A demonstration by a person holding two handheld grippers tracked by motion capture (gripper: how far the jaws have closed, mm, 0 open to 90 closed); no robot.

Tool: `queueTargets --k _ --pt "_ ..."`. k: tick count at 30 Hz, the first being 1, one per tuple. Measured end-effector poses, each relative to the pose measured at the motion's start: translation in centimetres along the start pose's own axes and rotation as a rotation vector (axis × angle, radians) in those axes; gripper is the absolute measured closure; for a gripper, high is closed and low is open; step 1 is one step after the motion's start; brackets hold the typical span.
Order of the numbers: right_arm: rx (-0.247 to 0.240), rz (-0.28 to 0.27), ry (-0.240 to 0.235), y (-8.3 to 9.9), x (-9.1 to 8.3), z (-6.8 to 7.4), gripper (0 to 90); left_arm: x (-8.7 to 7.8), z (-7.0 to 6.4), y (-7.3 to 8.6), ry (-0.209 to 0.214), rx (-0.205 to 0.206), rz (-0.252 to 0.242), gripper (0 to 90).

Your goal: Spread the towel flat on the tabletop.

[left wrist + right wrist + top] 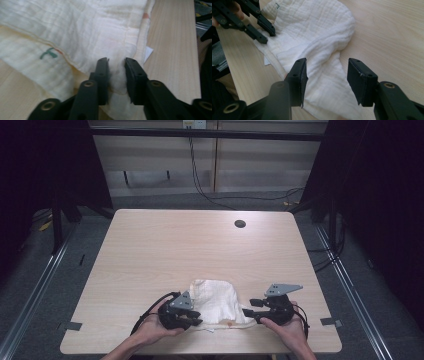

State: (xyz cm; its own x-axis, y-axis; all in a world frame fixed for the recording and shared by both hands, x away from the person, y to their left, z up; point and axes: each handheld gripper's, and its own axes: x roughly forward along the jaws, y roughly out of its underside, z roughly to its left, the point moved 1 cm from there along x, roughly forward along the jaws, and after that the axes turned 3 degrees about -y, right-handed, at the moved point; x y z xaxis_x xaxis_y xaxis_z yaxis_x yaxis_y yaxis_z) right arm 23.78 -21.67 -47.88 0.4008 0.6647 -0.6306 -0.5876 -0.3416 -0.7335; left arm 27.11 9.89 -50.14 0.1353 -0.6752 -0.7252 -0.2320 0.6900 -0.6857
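A crumpled white cloth (215, 297) lies near the front edge of the wooden table (175, 250). My left gripper (195, 320) is at the cloth's front left corner. In the left gripper view its jaws (116, 61) stand close together with a bunched fold of the cloth (87, 32) pinched between them. My right gripper (247, 312) sits at the cloth's front right side. It is open (327, 62), its jaws wide apart over the cloth (317, 32) with nothing gripped. The left gripper (269, 36) also appears at the top left of the right gripper view.
A dark round hole (240, 224) sits in the table's far right part. The cloth carries a small green mark (48, 53) and a white tag (148, 53) at its hem. Cables (235, 200) run over the floor beyond the table.
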Motion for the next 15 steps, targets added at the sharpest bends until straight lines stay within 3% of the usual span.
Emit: queueTargets --k 4,9,15 --pt "-0.002 0.000 -0.001 0.0 -0.1 0.0 50.5 -0.3 0.4 0.0 0.024 -0.021 0.001 83.6" --pt "0.007 -0.018 0.005 0.0 -0.7 -0.3 50.2 -1.9 1.4 -0.5 0.042 -0.124 -0.113 84.7" --pt "0.035 -0.032 0.014 0.5 -1.6 -0.4 47.7 -4.0 2.4 -1.0 0.014 -0.160 -0.188 85.0"
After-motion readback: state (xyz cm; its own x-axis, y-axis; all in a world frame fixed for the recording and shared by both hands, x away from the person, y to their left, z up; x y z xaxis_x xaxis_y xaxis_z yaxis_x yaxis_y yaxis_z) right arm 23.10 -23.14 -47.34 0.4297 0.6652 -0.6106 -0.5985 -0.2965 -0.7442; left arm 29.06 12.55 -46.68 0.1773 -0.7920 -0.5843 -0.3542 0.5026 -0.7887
